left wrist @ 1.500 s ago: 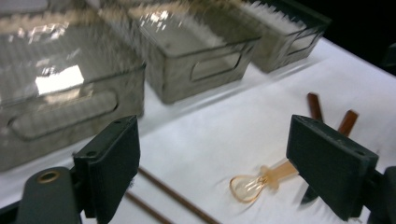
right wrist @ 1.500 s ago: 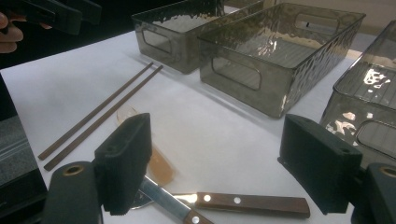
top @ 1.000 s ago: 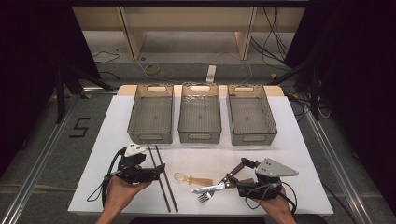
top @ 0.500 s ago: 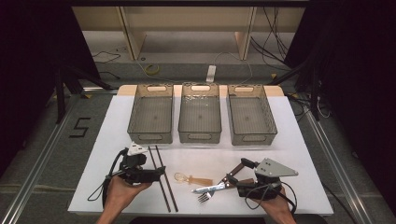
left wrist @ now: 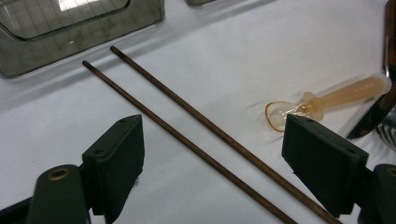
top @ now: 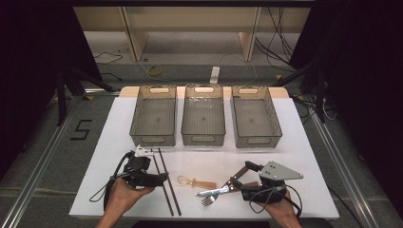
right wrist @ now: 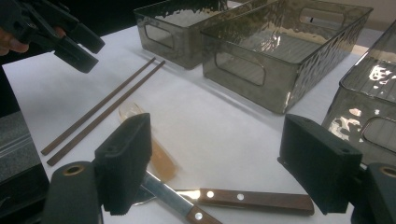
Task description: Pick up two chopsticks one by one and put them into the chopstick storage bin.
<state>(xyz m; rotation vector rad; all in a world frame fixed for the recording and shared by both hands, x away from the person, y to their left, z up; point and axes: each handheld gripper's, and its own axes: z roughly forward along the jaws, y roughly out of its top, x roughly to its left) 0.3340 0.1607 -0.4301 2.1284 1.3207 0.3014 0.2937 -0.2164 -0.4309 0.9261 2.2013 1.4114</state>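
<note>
The pair of thin dark brown wooden chopsticks (top: 164, 180) lies flat on the white table cover (top: 304, 142) in the lower left of the high view, the two sticks side by side and nearly parallel, their long axis running from the bottom of the frame up toward the leftmost of three clear grey plastic bins (top: 154, 115) and leaning slightly left as it goes. In the left gripper view the same sticks (left wrist: 205, 140) cross the frame diagonally from upper left to lower right, passing between the left gripper (left wrist: 224, 163), whose jaws stand wide apart above them and touch neither. Just right of the chopsticks lies a translucent amber plastic spoon (top: 196, 182), bowl toward them, and further right a fork and knife with metal ends and wooden handles (top: 223, 189), crossed over each other. The right gripper (right wrist: 219, 163) hovers over that cutlery with its jaws also spread and nothing between them. All three bins look empty, so the sorting appears not to have started: every utensil is on the table, and the likely first step is closing the left gripper on the chopsticks.
</note>
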